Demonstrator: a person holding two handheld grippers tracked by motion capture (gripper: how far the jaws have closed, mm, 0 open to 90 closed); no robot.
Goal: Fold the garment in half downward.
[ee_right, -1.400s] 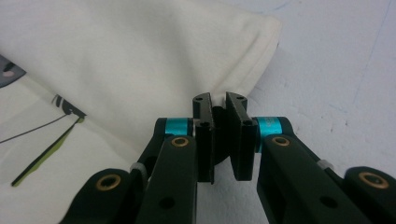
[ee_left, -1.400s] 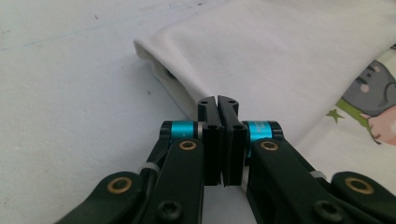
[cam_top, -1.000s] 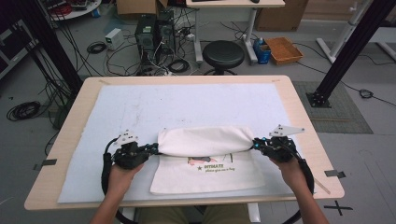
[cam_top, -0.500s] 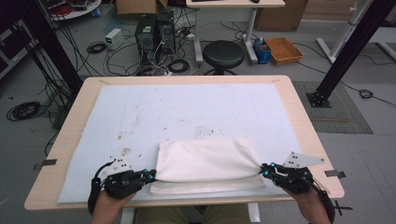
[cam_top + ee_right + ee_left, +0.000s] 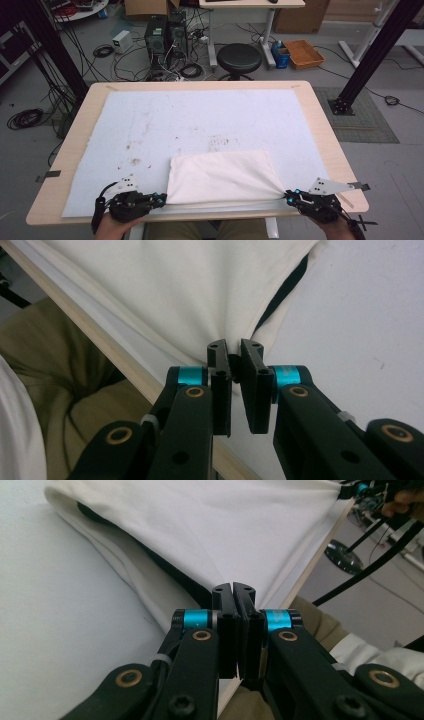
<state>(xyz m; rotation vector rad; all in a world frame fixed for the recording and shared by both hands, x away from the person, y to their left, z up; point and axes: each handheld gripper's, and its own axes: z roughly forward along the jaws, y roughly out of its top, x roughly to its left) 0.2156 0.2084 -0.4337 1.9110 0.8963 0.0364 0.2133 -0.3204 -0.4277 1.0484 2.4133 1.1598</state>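
A white cloth bag (image 5: pixel 220 177) lies folded on the white mat (image 5: pixel 200 120), its near side at the table's front edge. My left gripper (image 5: pixel 161 198) pinches its near left corner. My right gripper (image 5: pixel 290 196) pinches its near right corner, where the cloth pulls to a point. In the left gripper view the jaws (image 5: pixel 233 587) are shut on the cloth (image 5: pixel 225 525), with dark lining showing in its folds. The right gripper view has the jaws (image 5: pixel 235 347) clamped on a bunched corner of cloth (image 5: pixel 175 290) just past the wooden edge (image 5: pixel 115 365).
The mat covers most of the wooden table (image 5: pixel 325 135) and carries faint stains (image 5: pixel 135 161). Beyond the far edge stand a black stool (image 5: pixel 240 57), computer towers (image 5: pixel 165 32), floor cables (image 5: pixel 25 117) and an orange tray (image 5: pixel 304 52). A black frame post (image 5: pixel 370 55) rises at right.
Both grippers have pulled back toward the person with the cloth, dragging it to the front edge. The top layer now covers the printed lower layer.
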